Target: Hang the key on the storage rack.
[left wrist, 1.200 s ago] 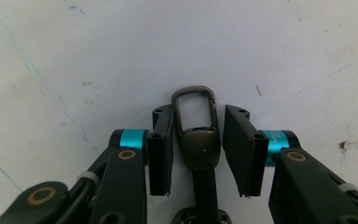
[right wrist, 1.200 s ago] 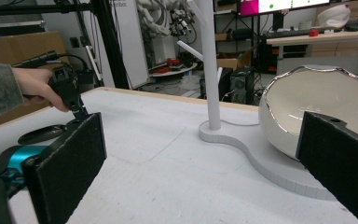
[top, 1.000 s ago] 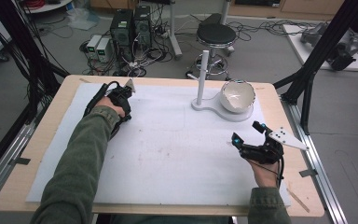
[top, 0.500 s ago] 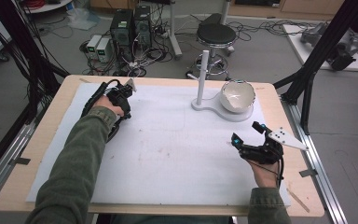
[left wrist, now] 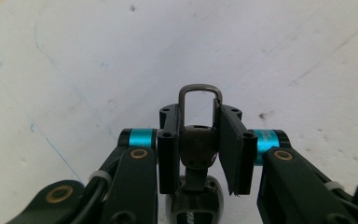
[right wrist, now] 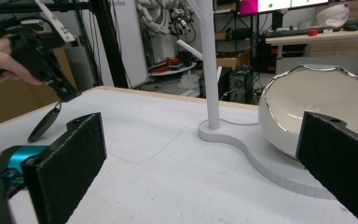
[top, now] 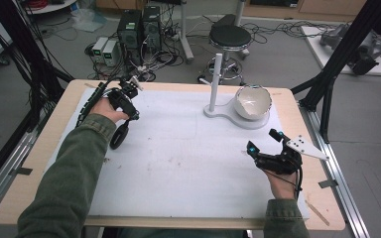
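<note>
Gripping a small dark ladle (top: 119,135) by the wire loop at its handle end, your left gripper (top: 127,99) sits near the far left corner of the surface (top: 178,158). In the left gripper view the jaws are clenched on that loop (left wrist: 199,100), and the handle (left wrist: 196,149) drops between them toward the rounded head below. From above, the ladle hangs down from the gripper with its round head low, over the white mat; whether the head touches the mat you cannot tell. In the right gripper view it dangles from the far gripper (right wrist: 64,92) with its head (right wrist: 43,125) close above the surface.

Your right gripper (top: 263,144) rests at the near right, well apart from the ladle, with its jaws spread wide and nothing between the pads (right wrist: 72,163).

At the far right stands a white stand (top: 217,82) with a flat base, and a white bowl (top: 251,100) with a jagged rim sits tilted on that base, just beside the post.
</note>
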A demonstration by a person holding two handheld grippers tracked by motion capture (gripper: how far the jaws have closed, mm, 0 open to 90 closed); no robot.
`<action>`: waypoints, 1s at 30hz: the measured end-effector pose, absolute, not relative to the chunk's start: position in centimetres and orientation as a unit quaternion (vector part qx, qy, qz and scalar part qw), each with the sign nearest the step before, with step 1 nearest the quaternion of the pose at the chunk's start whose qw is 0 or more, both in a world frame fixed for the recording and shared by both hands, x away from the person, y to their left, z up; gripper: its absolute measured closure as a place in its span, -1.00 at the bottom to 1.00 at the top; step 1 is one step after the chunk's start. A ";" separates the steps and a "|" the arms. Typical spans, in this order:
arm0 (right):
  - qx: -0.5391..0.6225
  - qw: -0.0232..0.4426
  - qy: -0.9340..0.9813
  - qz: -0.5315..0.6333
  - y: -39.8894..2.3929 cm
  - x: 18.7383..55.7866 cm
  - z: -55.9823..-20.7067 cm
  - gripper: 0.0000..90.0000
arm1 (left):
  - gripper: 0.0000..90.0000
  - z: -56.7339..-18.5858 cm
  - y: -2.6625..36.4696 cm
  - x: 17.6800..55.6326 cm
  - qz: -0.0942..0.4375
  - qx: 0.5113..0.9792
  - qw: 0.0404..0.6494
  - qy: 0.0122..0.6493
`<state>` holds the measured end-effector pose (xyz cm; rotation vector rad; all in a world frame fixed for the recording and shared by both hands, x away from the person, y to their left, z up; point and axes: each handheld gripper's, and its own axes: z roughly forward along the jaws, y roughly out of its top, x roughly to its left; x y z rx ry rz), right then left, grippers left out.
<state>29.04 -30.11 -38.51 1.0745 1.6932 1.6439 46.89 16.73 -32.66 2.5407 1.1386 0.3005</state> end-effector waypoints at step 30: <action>0.397 0.275 0.621 0.618 -30.3 29.0 -38.2 -0.98 | 0.56 -24.7 14.9 43.8 0.105 0.893 0.294 0.323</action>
